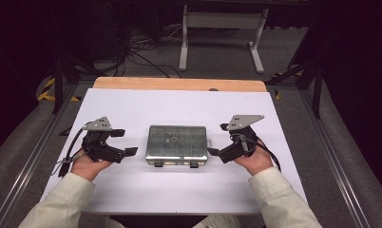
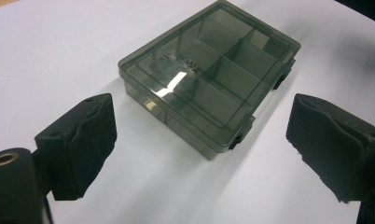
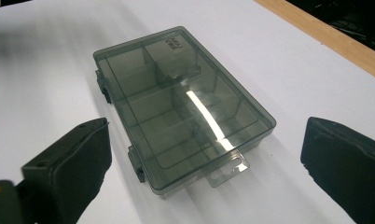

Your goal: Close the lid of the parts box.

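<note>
Now I read both left gripper (image 1: 122, 142) and right gripper (image 1: 217, 139) released, flanking the closed compartment box (image 1: 176, 142) untouched.

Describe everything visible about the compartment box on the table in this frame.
The compartment box is a flat rectangular case of smoky, see-through plastic, with inner dividers forming several compartments. Its lid is shut, with two dark latches on the person's side and a clear hang tab on one short end. It lies flat on the white table sheet, between the left gripper and right gripper; neither touches it.
</note>
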### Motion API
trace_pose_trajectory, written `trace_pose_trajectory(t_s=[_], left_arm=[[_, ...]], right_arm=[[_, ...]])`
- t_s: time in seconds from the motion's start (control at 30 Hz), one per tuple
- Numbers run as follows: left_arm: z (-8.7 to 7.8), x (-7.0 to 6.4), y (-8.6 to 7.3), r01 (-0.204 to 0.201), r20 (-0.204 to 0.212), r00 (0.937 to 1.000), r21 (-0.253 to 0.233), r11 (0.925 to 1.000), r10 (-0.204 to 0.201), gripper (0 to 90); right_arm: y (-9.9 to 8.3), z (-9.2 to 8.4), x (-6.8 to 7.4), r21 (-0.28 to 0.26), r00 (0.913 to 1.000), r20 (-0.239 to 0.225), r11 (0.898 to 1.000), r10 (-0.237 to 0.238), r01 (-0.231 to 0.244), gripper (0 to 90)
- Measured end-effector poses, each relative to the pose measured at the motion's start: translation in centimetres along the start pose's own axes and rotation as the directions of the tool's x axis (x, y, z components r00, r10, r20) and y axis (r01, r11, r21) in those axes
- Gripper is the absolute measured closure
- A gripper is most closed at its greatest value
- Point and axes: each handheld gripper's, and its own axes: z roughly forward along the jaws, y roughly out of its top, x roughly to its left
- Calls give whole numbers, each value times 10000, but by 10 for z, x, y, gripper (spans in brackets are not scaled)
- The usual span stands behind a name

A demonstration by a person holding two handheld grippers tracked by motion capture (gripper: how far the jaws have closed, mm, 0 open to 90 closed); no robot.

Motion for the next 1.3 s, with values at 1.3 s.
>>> trace_pose_trajectory(t_s=[1.3], left_arm=[[-26, 8, -67, 751, -401, 9955, -2098, 9749, -853, 28]], right_arm=[[-65, -23, 5, -1644, 9911, 1198, 9857, 583, -381, 0]])
